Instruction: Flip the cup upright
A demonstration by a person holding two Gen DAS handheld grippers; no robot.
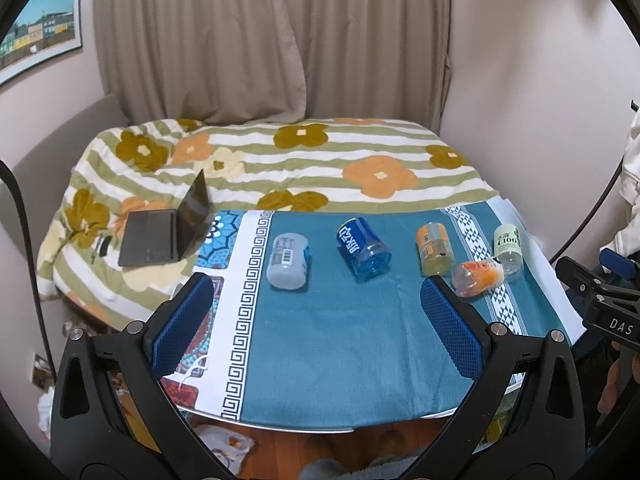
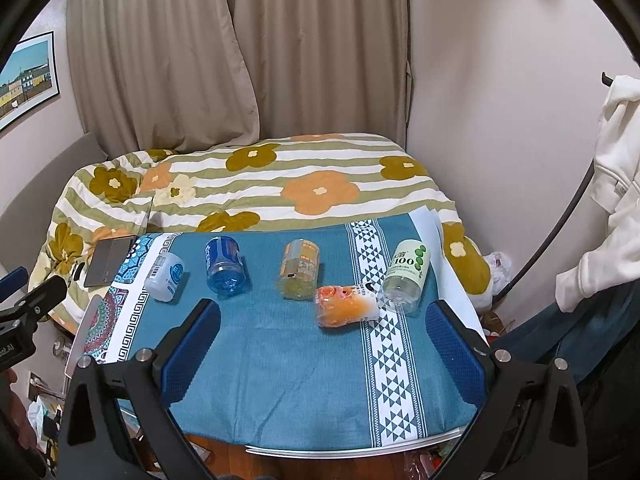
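The bed [image 2: 280, 184] under its flowered quilt lay behind the surface [image 2: 288, 380], whose blue cloth carried five cut-off bottle cups in a row, all on their sides. Taking the orange cup [image 2: 348, 306] as landmark: the green-labelled cup [image 2: 406, 276] lay just beside it on the right, apparently touching; the yellow cup [image 2: 299, 276] just behind and left; the blue cup [image 2: 225, 266] further left; the white cup [image 2: 166, 276] furthest left, near the laptop [image 1: 160, 236] on the bed. The left tool [image 1: 316, 320] and the right tool [image 2: 324, 340] both hung above the near edge of the cloth, jaws spread wide and empty, well short of the row. Judged stage — approach, no cup yet righted. The next move probably called for closing one tool across a cup's wall, then rotating it to stand on its base — the thin plastic might roll or deform.
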